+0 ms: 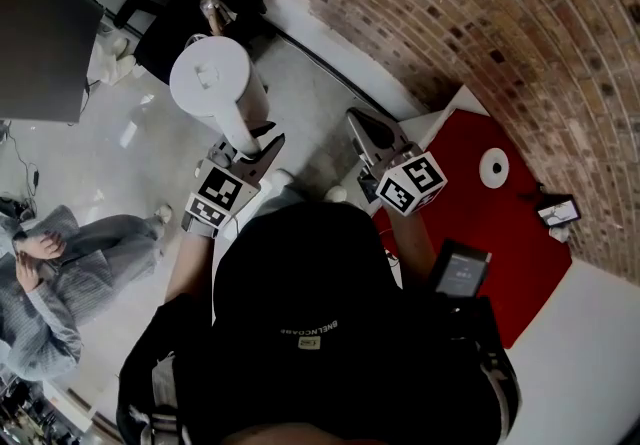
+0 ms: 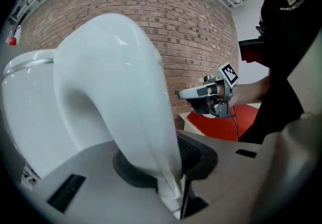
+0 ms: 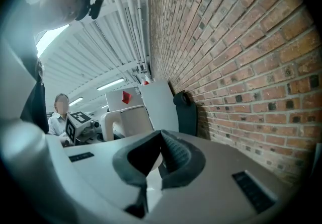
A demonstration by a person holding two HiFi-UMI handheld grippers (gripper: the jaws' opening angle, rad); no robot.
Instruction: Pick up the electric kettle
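Left gripper [image 1: 262, 141] clamped on the handle [image 2: 121, 97] of the white electric kettle [image 1: 210, 78], aloft over the floor [image 1: 120, 163] — hold upright, grip firm, no swinging. Right gripper [image 1: 362, 125] pinched together, empty — keep clear.

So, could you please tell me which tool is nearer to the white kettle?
Left. The left tool is closed on the handle of the kettle. The right tool hangs apart from it, off to its right, holding nothing.
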